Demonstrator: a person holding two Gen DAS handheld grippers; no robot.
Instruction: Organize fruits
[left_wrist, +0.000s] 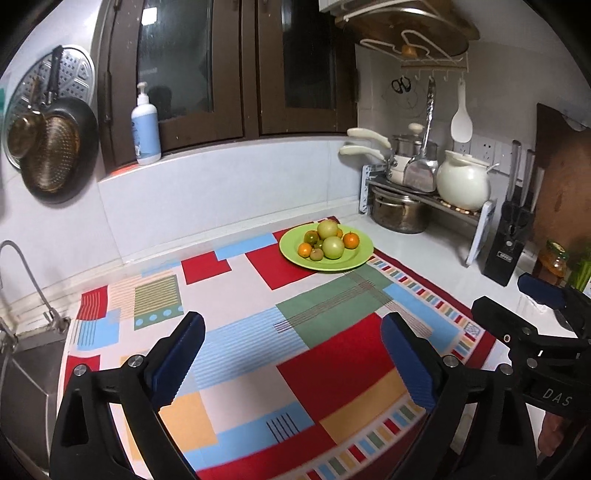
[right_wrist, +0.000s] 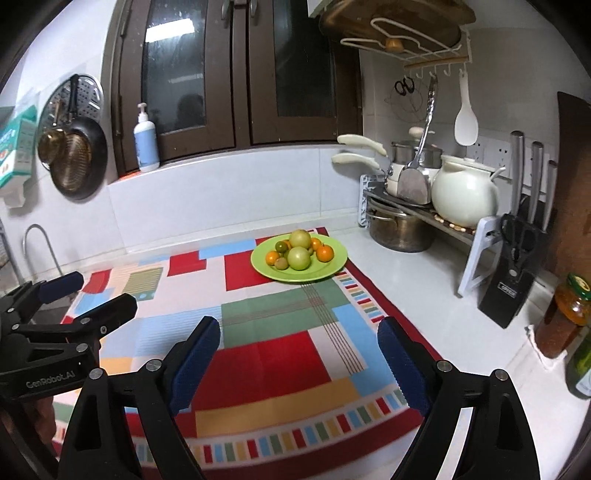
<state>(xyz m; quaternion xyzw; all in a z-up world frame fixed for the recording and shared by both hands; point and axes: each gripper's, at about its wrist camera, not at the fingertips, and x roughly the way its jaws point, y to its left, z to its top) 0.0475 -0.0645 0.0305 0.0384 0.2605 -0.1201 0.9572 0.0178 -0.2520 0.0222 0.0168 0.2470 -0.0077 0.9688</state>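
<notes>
I hold my left gripper low over the patchwork cloth, its blue-padded fingers spread wide apart with nothing between them; my right gripper hangs just beside it on the right, its fingers parted as widely and likewise holding nothing. In the left wrist view the right gripper shows at the right edge, and in the right wrist view the left gripper shows at the left edge, so the two sit side by side, near but not touching.

The fruits lie well ahead of both grippers, heaped on a green plate; the plate rests on the far right corner of the cloth, ahead and a little right of my left gripper, almost straight ahead of my right. The heap holds two larger pale green fruits, one behind the other; small oranges lie around them; a small brownish-green fruit sits at the near edge of the pile, touching the front green one.

Beyond the plate to the right stands a rack carrying a white pot and pans, with a steel pot beneath it; a knife block stands right of that; a jar sits far right of my right gripper. Far to my left is a sink with a tap; a soap bottle stands on the sill ahead.
</notes>
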